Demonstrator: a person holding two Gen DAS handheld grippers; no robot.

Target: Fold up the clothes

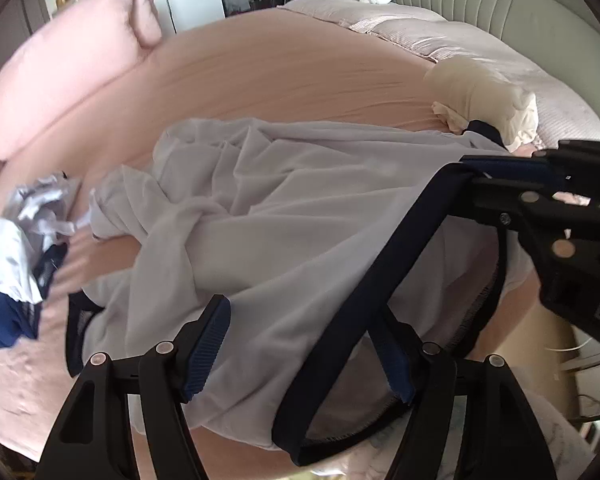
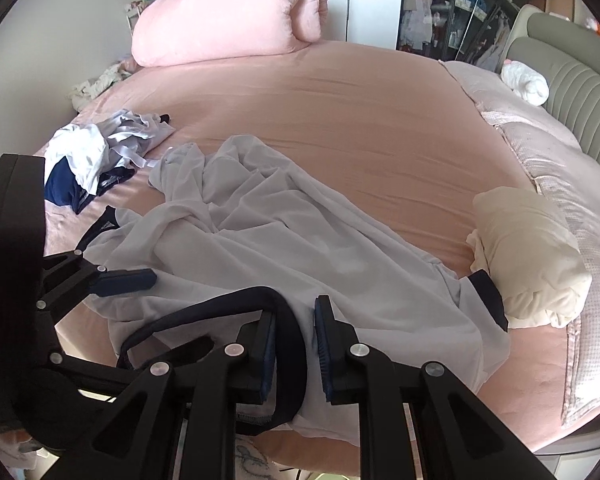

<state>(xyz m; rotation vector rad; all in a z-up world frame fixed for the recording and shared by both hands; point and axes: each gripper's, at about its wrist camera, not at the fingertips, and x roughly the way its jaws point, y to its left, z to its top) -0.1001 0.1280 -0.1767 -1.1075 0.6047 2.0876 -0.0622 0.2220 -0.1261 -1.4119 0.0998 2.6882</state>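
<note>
A white shirt [image 2: 284, 240] with a navy collar band [image 2: 296, 344] lies crumpled on the pink bed sheet [image 2: 340, 112]. My right gripper [image 2: 296, 312] is shut on the collar band at the near edge of the bed. In the left wrist view, the right gripper [image 1: 484, 188] lifts the navy band [image 1: 380, 280], which runs taut across the picture. My left gripper [image 1: 300, 312] stands open around the shirt [image 1: 284, 208], with white cloth and the band between its pads but not pinched. One left finger pad [image 2: 128, 280] shows at the left of the right wrist view.
A heap of white and navy clothes [image 2: 88, 164] lies at the bed's left. A folded cream bundle [image 2: 528, 256] sits at the right beside pale pillows. A rolled pink duvet [image 2: 228, 16] lies at the far side. The padded headboard [image 2: 572, 92] curves along the right.
</note>
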